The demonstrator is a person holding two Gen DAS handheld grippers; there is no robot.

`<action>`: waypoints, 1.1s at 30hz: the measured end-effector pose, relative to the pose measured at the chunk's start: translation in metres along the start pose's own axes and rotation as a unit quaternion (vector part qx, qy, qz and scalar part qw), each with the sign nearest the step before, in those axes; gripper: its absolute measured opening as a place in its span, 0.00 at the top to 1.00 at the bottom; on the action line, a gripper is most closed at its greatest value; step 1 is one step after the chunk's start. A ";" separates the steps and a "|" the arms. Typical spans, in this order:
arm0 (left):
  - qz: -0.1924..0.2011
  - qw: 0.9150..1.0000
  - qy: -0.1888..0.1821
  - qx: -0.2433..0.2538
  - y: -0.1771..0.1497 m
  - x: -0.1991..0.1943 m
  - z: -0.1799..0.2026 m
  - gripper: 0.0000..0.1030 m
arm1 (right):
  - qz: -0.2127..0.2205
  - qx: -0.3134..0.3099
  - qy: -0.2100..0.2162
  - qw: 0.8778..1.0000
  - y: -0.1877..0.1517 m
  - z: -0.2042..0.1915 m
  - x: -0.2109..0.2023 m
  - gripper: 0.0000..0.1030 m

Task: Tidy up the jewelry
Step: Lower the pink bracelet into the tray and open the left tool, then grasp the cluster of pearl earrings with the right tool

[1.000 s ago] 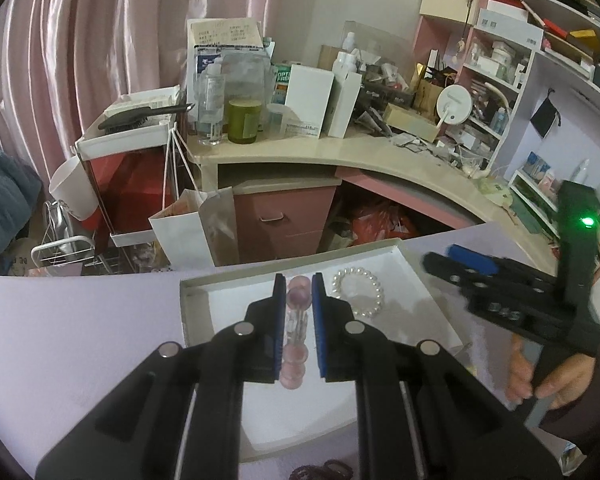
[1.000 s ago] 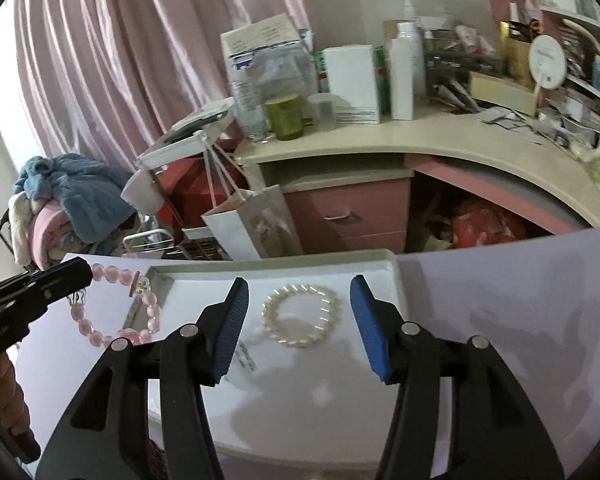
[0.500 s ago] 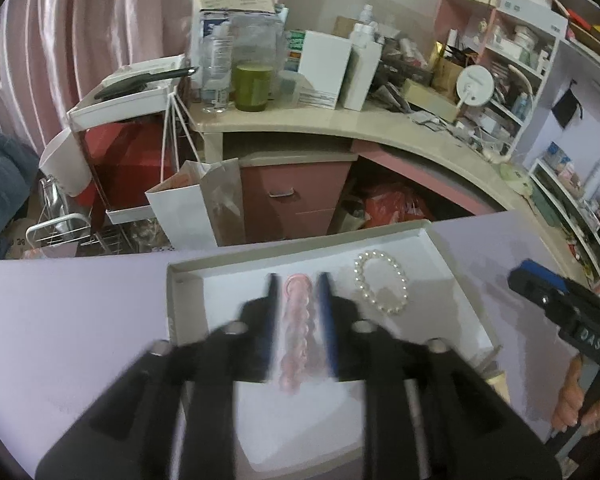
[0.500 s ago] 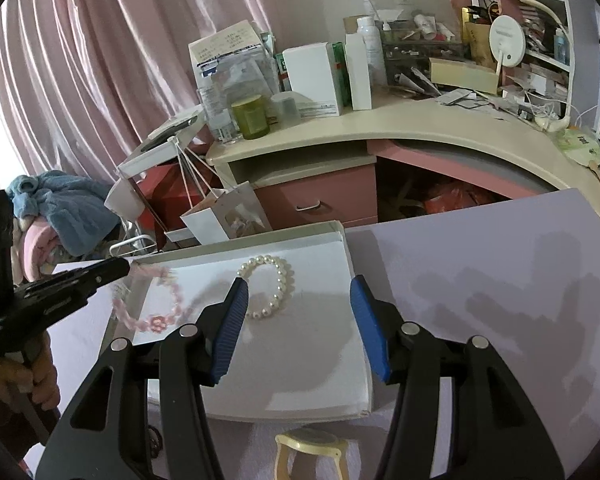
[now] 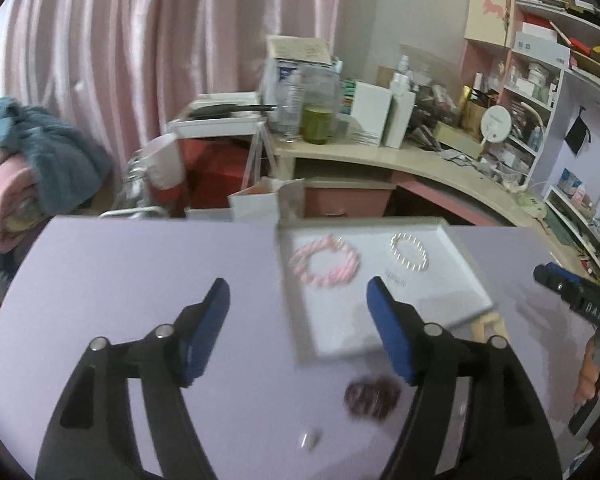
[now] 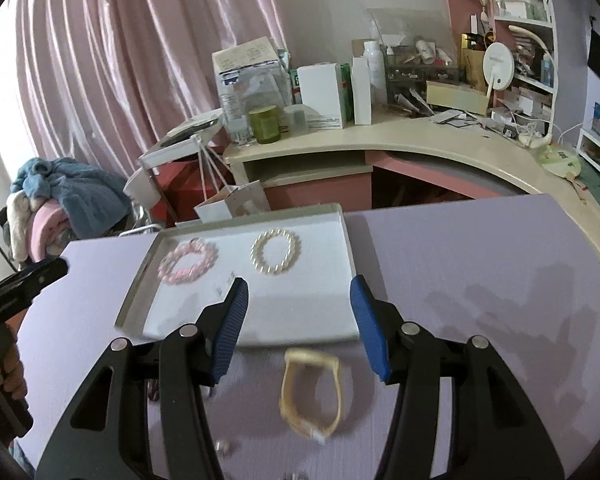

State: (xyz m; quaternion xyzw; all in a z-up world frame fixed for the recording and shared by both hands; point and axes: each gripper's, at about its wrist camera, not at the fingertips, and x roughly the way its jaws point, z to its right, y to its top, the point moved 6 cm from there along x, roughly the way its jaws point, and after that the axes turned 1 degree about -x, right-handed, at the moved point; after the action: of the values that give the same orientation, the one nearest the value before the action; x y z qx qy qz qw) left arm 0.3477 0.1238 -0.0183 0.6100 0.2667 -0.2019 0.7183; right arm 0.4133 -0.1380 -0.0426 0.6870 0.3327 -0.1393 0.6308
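Your left gripper [image 5: 296, 334] jaws have just been opening and stand wide, empty. Pink bracelet [image 5: 325, 266] lies in tray [image 5: 460, 256] beside pearl bracelet [image 5: 409, 251]. Your right gripper [image 6: 298, 326] is half-open, empty, above what appears to be a yellow bangle [image 6: 311, 394].

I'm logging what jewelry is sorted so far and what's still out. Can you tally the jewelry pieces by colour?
Pink bead bracelet, in the white tray: 1
White pearl bracelet, in the tray: 1
Cream-yellow wristwatch, on the lilac table in front of the tray: 1
Dark maroon bead bracelet, on the table: 1
Total: 4, not counting a few small bits on the table, too blurred to identify.
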 end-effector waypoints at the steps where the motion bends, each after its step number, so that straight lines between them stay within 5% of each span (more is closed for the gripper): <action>1: 0.005 1.000 0.010 -0.003 -0.012 -0.014 -0.004 0.25 | 0.000 0.000 -0.001 1.000 -0.005 0.000 -0.006 0.47; 8: 0.022 0.999 0.037 -0.032 -0.073 -0.070 -0.010 0.16 | -0.007 0.006 -0.004 1.000 -0.050 0.000 -0.041 0.46; 18: 0.001 0.998 0.052 -0.035 -0.142 -0.100 0.011 0.08 | -0.064 -0.012 -0.012 0.998 -0.119 -0.009 -0.040 0.47; 33: -0.009 0.998 0.056 -0.028 -0.159 -0.105 0.009 0.05 | -0.105 -0.022 -0.040 0.993 -0.144 -0.013 -0.003 0.50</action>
State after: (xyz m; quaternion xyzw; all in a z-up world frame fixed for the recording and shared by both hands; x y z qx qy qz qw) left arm 0.1699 0.0838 -0.0736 0.5975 0.3177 -0.1661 0.7173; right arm 0.3172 -0.1290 -0.1505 0.6284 0.3800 -0.2250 0.6404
